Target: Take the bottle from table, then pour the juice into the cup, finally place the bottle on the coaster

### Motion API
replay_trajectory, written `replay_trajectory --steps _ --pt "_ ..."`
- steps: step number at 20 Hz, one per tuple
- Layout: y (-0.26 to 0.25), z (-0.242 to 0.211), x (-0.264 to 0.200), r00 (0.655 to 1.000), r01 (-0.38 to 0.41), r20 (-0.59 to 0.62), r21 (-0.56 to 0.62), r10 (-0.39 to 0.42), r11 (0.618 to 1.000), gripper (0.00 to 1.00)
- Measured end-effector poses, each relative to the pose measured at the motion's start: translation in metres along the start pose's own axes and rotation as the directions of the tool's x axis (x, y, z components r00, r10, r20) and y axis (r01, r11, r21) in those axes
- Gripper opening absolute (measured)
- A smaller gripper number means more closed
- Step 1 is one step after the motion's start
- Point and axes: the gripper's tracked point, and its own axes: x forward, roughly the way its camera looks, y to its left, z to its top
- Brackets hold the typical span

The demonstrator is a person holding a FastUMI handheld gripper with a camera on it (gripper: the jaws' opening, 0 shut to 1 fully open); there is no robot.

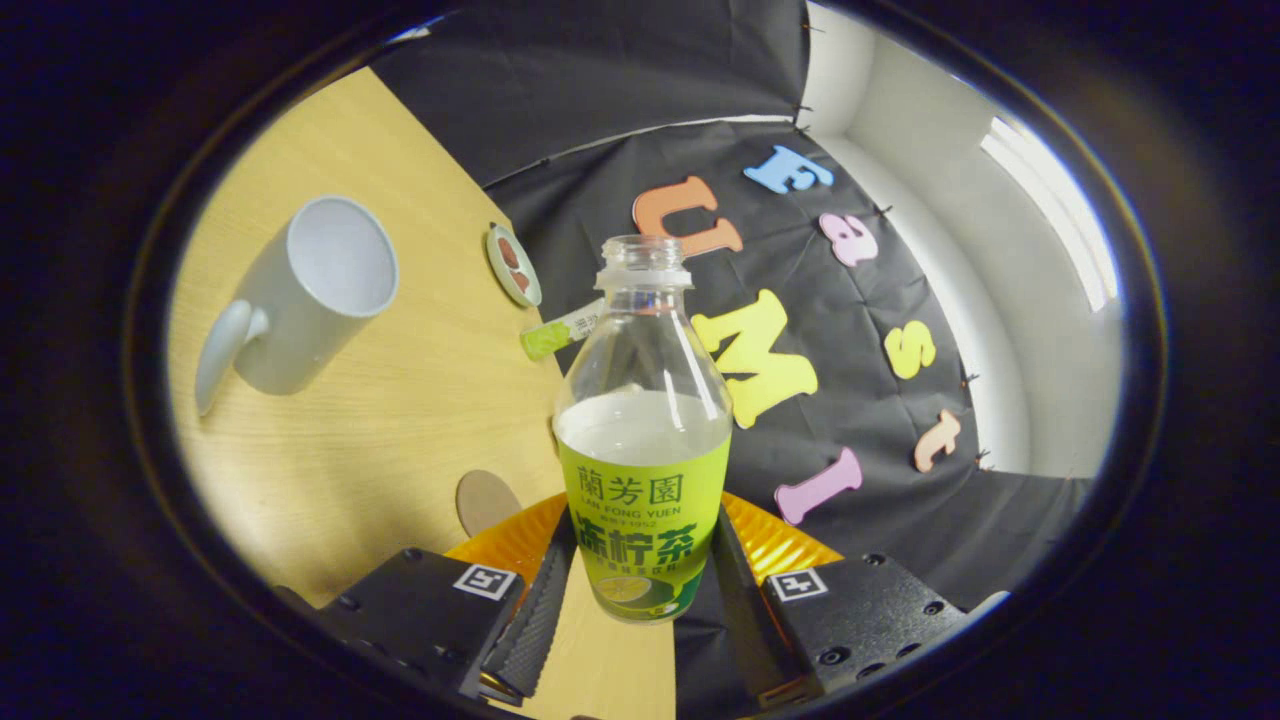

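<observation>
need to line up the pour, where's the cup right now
In the gripper view the cup stands on the table, beyond the fingers and left of the held bottle, apart from it.

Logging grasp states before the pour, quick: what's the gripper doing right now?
Gripper: shut on the bottle, one finger on each side of its labelled lower body; bottle uncapped, lifted off the table.

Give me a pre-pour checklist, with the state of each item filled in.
1. Bottle gripped: ok, it sits between both fingers, pressed on either side.
2. Cap off: ok, the neck is open.
3. Juice inside: ok, the level is about halfway up.
4. Cup ready: ok, it stands on the table, mouth open, inside looks empty.
5. Path to cup: ok, bare table between them.
6. Coaster free: cannot tell which flat piece it is.
</observation>
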Motion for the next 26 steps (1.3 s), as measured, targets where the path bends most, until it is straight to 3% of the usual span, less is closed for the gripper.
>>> replay_trajectory --steps 5,11,26 --pt "-0.001 0.007 -0.002 0.999 0.044 0.011 -0.135 -0.043 0.990 0.77" --pt "-0.008 0.019 0.007 0.996 0.085 0.047 -0.299 -0.074 0.950 0.77" --pt "-0.009 0.033 0.000 0.990 0.136 0.100 -0.490 -0.099 0.861 0.77"
